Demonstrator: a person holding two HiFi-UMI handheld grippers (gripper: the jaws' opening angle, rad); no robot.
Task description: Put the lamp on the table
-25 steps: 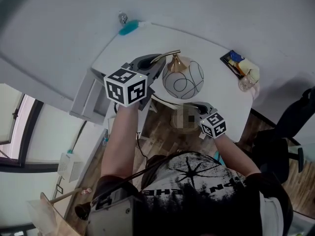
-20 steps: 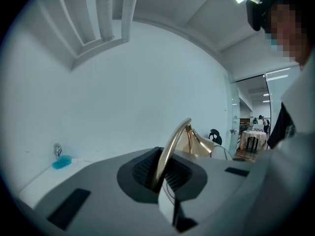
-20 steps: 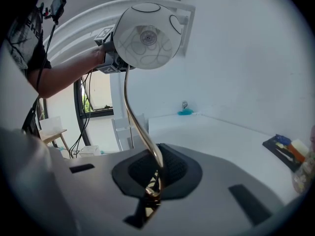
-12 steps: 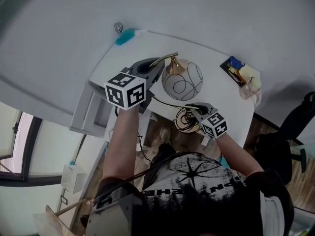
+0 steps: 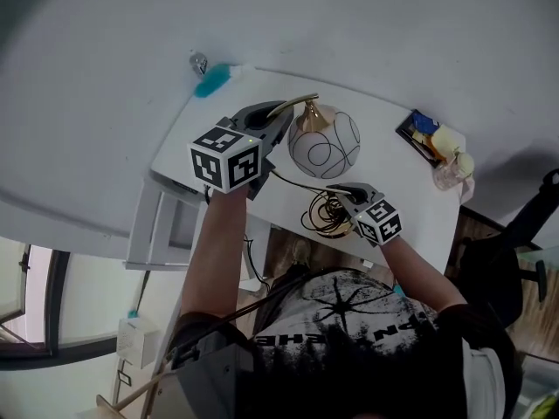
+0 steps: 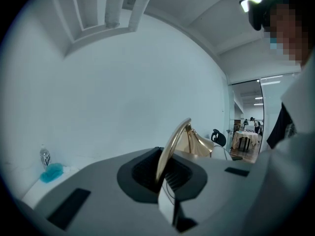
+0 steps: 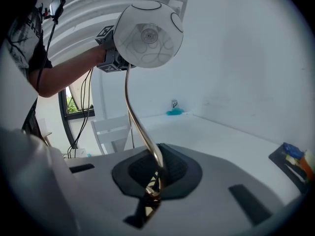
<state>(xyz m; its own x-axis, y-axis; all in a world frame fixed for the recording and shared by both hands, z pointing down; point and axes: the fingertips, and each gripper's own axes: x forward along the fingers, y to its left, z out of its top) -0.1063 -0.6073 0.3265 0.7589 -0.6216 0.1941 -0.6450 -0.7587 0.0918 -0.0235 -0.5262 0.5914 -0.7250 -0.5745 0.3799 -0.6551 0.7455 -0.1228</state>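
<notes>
The lamp has a white globe shade [image 5: 325,145] with black line drawings and a curved gold stem [image 7: 135,122]. I hold it in the air over the white table [image 5: 262,85]. My left gripper [image 5: 271,120] is shut on the stem's upper bend [image 6: 173,144], next to the gold cone [image 6: 194,141]. Further down the same stem, my right gripper [image 5: 342,192] is shut [image 7: 156,173], over the table's near edge. A coiled dark cord [image 5: 321,214] hangs beside the right gripper. In the right gripper view the shade [image 7: 150,36] sits above, with the left gripper [image 7: 112,58] behind it.
A blue cloth [image 5: 212,78] and a small bottle [image 6: 45,156] sit at the table's far left corner. A dark tray with small items [image 5: 434,138] lies at the right end. A white chair [image 5: 166,225] stands left of the table, a black office chair [image 5: 524,260] to the right.
Both grippers and the lamp have come forward over the table; the right gripper was over the floor and is now above the table's near edge. The coiled cord has come into view.
</notes>
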